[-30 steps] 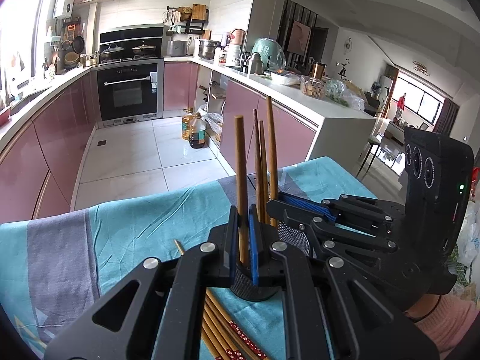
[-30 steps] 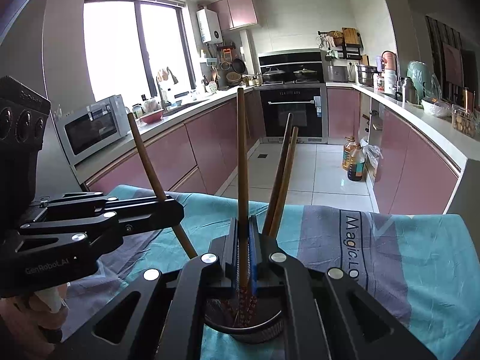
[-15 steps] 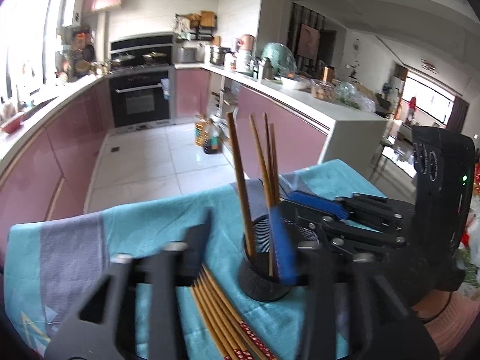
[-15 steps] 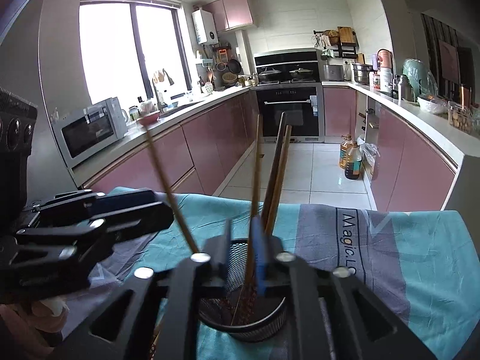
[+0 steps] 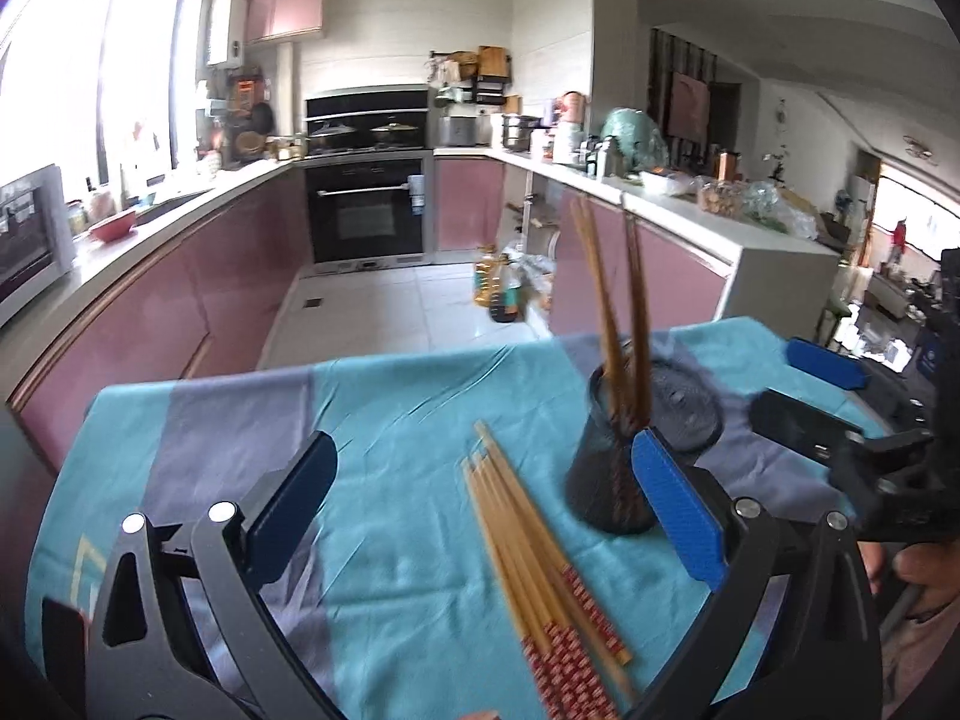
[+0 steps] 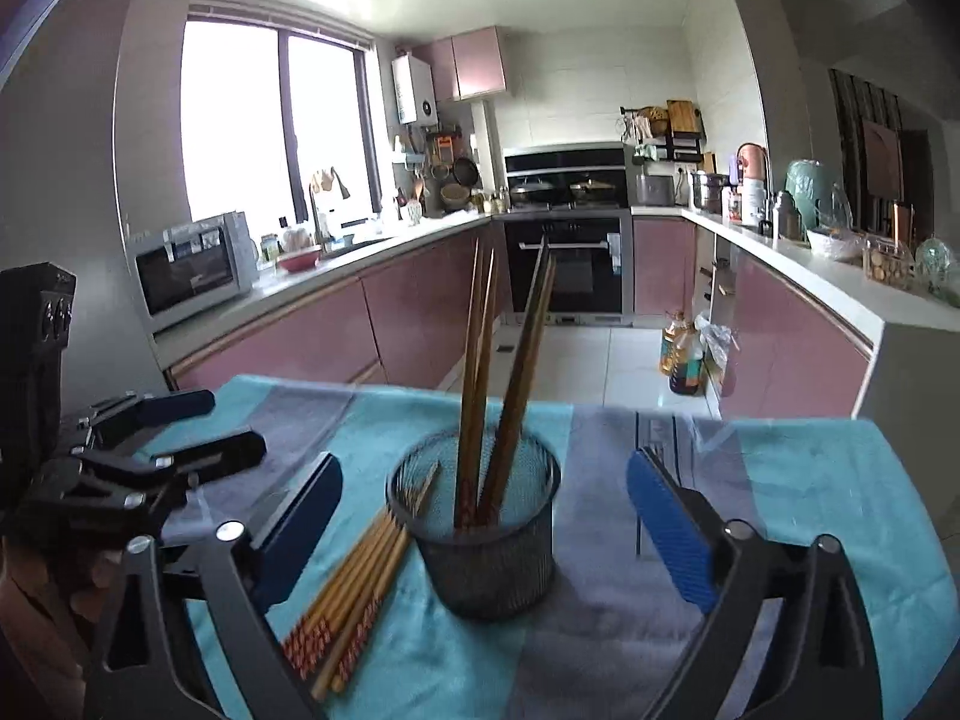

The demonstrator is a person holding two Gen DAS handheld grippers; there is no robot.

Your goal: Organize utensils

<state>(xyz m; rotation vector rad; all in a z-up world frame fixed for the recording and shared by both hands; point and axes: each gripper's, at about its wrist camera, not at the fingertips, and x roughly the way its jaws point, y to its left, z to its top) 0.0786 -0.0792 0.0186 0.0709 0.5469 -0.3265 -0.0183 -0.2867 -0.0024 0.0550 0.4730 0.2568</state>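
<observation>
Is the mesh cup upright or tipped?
Upright: the mesh cup stands on the cloth, rim up, with chopsticks leaning inside.

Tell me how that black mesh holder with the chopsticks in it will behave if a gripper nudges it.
The mesh holder looks thin-walled, so probably light and easy to slide on the cloth. The tall chopsticks lean well above its rim, so it may be top-heavy and tip. Its round body could roll if it falls.

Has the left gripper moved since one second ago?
Yes. The left gripper was shut on a chopstick directly over the mesh cup; now it is open and has pulled back and to the left of the cup, over the loose chopsticks.
</observation>
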